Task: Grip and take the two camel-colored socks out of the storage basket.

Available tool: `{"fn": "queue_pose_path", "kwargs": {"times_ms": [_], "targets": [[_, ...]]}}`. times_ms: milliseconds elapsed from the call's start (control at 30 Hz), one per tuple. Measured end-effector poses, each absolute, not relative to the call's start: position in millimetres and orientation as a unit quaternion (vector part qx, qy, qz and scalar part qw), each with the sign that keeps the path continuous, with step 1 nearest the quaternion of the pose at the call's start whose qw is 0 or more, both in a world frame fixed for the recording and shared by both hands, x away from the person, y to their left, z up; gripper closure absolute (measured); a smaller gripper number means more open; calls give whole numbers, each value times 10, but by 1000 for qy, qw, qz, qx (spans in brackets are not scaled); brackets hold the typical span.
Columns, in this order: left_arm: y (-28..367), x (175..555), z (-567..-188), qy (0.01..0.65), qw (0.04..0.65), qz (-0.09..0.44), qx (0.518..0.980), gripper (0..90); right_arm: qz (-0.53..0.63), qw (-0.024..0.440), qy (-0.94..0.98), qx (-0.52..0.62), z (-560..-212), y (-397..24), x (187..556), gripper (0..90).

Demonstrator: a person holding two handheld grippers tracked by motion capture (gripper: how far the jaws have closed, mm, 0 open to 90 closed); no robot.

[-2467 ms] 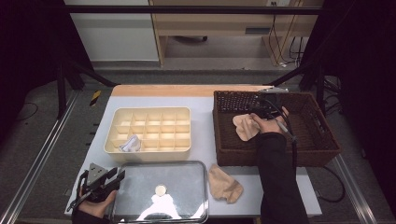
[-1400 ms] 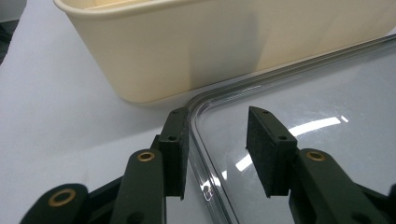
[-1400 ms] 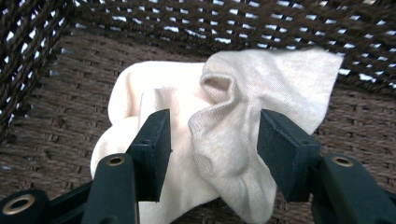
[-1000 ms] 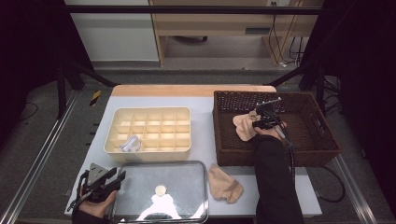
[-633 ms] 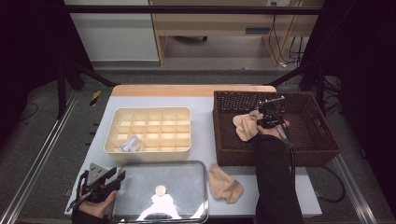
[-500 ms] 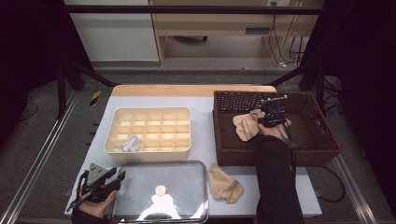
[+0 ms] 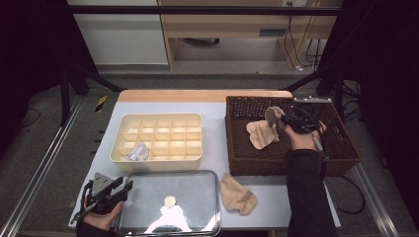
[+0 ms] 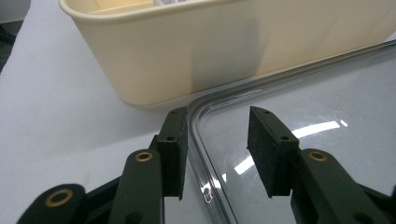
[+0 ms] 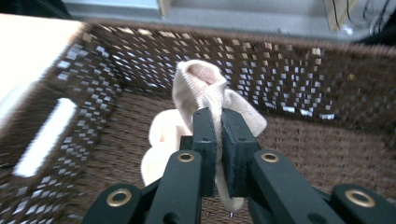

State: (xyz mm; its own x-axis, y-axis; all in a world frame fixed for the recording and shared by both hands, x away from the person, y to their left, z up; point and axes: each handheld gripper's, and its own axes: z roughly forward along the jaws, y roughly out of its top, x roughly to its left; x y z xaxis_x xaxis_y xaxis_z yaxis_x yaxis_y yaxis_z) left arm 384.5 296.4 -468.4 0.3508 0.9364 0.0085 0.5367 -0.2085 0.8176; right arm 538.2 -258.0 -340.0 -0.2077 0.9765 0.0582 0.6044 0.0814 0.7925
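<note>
My right gripper (image 7: 282, 121) (image 9: 218, 135) is shut on a beige sock (image 7: 262, 132) (image 9: 205, 88), pinching its cuff and lifting it above the floor of the brown wicker basket (image 7: 341, 148) (image 9: 93, 93). Its jaws have just been closing on the cloth. A second beige sock (image 7: 237, 194) lies on the table in front of the basket. My left gripper (image 7: 121, 190) (image 8: 217, 149) rests at the near left with its jaws open astride the rim of a clear lid (image 7: 197, 180) (image 8: 289, 93). A cream divided tray (image 7: 190, 153) (image 8: 187, 46) holds a white sock (image 7: 137, 152).
The white table (image 7: 217, 113) ends close to my left hand at the near edge. Metal rails (image 7: 44, 163) run along both sides. A small round knob (image 7: 170, 201) sits on the lid's centre.
My right gripper closed on the beige sock in the basket and rose, pulling the sock's cuff upward. The left gripper stayed where it was.
</note>
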Motion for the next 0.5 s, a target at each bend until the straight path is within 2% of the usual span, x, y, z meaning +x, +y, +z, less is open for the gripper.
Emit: {"fn": "queue_pose_path", "kwargs": {"times_ms": [500], "targets": [[2962,3830,-4662,503,384,267,727,561,450,278,715,457,-2874,-2271,4664,855]]}}
